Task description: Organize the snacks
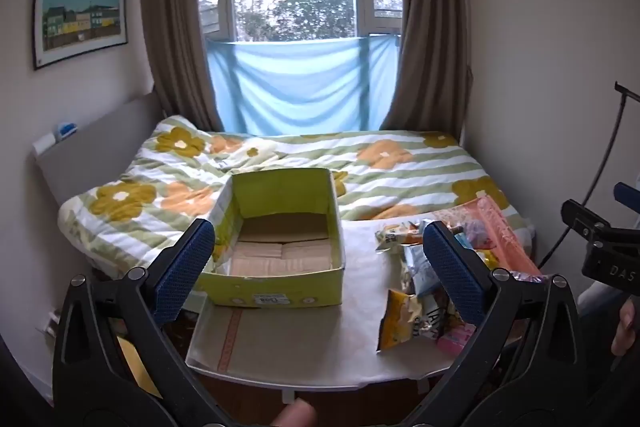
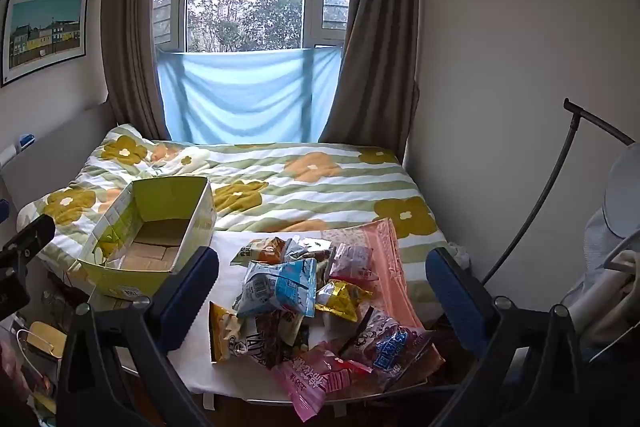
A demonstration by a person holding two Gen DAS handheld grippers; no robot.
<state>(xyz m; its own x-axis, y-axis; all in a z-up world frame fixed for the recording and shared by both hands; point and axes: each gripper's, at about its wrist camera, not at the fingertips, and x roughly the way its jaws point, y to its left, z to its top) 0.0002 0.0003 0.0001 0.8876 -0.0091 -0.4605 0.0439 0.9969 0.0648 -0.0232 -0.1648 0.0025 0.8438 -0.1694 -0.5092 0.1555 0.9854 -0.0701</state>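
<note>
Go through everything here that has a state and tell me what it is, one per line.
Left hand-held gripper: open, holding nothing.
Right hand-held gripper: open, holding nothing.
Cardboard box: top open, upright, no snacks inside.
Snack packets: all sealed, heaped loosely on the white table beside the box.
Curtains: drawn apart.
Blue cloth: hung across the lower window.
</note>
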